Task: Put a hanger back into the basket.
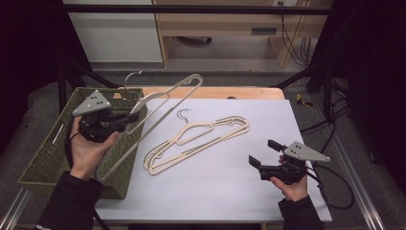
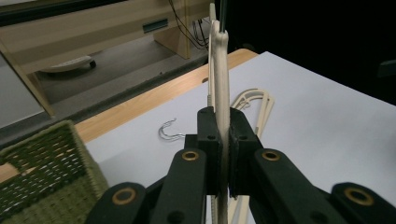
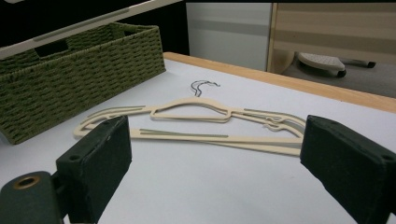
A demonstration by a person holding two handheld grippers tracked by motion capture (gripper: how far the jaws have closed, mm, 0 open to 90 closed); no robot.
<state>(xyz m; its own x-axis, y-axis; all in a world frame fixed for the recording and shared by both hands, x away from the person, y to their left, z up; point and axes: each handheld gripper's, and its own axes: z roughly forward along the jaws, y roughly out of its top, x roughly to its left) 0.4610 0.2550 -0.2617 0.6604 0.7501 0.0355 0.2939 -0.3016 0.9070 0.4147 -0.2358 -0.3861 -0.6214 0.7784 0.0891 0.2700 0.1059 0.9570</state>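
Note:
A cream hanger (image 1: 142, 103) hangs tilted in the air over the right edge of the green woven basket (image 1: 43, 158), its metal hook (image 1: 131, 75) pointing away. My left gripper (image 1: 130, 116) is shut on it near the neck. In the left gripper view both pads clamp the hanger's thin edge (image 2: 220, 88). Two more cream hangers (image 1: 196, 139) lie stacked flat on the white tabletop, hooks to the far side. My right gripper (image 1: 263, 151) rests low at the table's right, open, nothing between its pads (image 3: 100, 158), facing those hangers (image 3: 196, 112).
The basket (image 3: 70, 70) stands at the table's left edge. The white tabletop (image 1: 230, 191) has a wooden strip (image 1: 215, 92) along its far edge. Beyond it are a floor, a wooden desk and dangling cables (image 1: 297, 43). A cable trails from the right gripper.

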